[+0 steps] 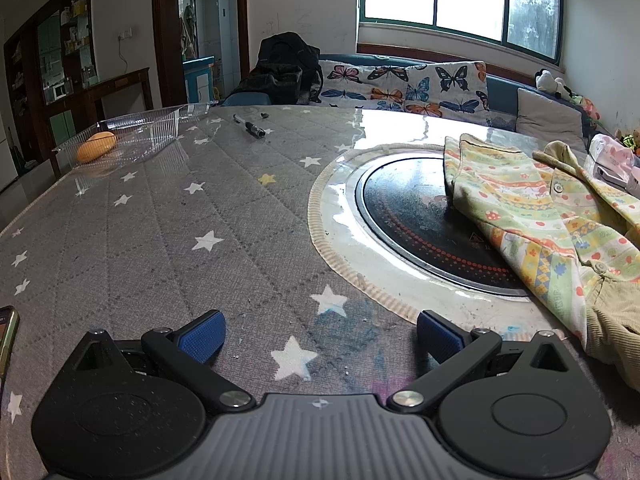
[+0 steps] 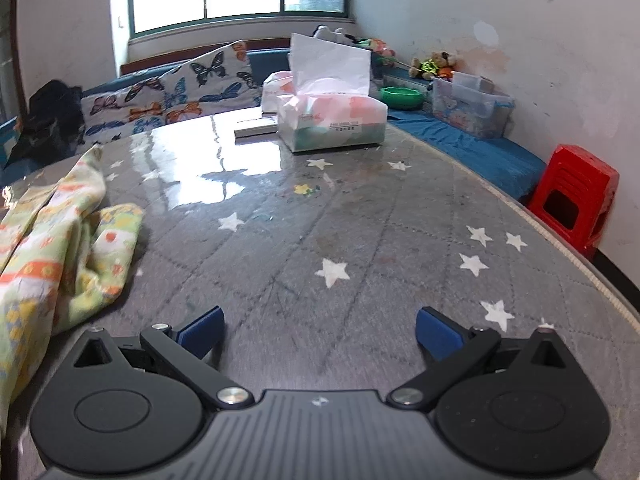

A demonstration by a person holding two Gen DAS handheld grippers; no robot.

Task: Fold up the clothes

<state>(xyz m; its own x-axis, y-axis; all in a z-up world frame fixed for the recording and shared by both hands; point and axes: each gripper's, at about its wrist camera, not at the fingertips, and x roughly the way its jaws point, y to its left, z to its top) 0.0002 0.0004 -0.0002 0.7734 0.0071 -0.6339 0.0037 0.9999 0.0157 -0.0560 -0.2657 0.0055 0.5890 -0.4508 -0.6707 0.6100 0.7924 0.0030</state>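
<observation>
A small child's garment [image 1: 548, 216] with a green, yellow and orange print lies crumpled on the grey star-patterned table cover [image 1: 180, 240], partly over the round black hob [image 1: 416, 216]. It lies at the right in the left wrist view and at the left in the right wrist view [image 2: 60, 236]. My left gripper [image 1: 320, 338] is open and empty, low over the table, to the left of the garment. My right gripper [image 2: 320, 330] is open and empty, to the right of the garment. Neither touches it.
A clear plastic tray [image 1: 132, 132] with an orange fruit [image 1: 96, 146] sits at the far left, a small tool [image 1: 250, 124] behind. Tissue packs [image 2: 332, 120] and a booklet [image 2: 256, 128] stand at the far side. A phone [image 1: 8, 336] lies at the left edge. A red stool [image 2: 576, 200] stands beside the table.
</observation>
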